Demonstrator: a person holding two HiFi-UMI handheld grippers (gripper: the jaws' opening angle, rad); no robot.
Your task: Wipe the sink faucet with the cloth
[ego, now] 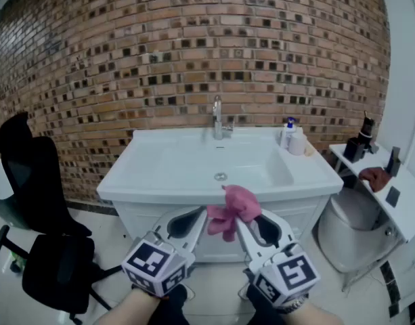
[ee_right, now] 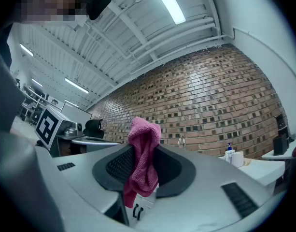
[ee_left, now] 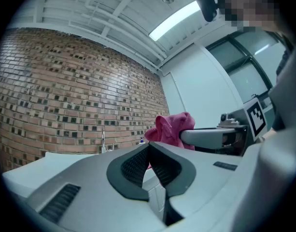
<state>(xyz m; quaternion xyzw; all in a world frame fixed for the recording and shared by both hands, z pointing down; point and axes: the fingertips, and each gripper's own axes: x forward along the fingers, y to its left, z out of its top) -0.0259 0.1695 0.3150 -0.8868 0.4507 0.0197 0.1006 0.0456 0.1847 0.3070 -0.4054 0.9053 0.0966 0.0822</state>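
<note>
My right gripper (ego: 242, 217) is shut on a pink cloth (ego: 235, 207), which bunches above its jaws and hangs down between the pads (ee_right: 119, 166). In the right gripper view the cloth (ee_right: 143, 164) fills the gap. My left gripper (ego: 204, 214) is shut and holds nothing; its dark pads (ee_left: 138, 166) meet, and its tip sits just left of the cloth (ee_left: 172, 128). Both grippers hover in front of the white sink (ego: 166, 171), below its front edge. The chrome faucet (ego: 218, 119) stands upright at the back of the basin, well beyond both grippers.
A soap bottle (ego: 288, 133) and a white roll stand at the sink's back right. A black office chair (ego: 38, 215) is at the left, a toilet (ego: 349, 239) at the right, with a white shelf (ego: 400, 205) holding small items above it. A brick wall (ego: 126, 66) rises behind.
</note>
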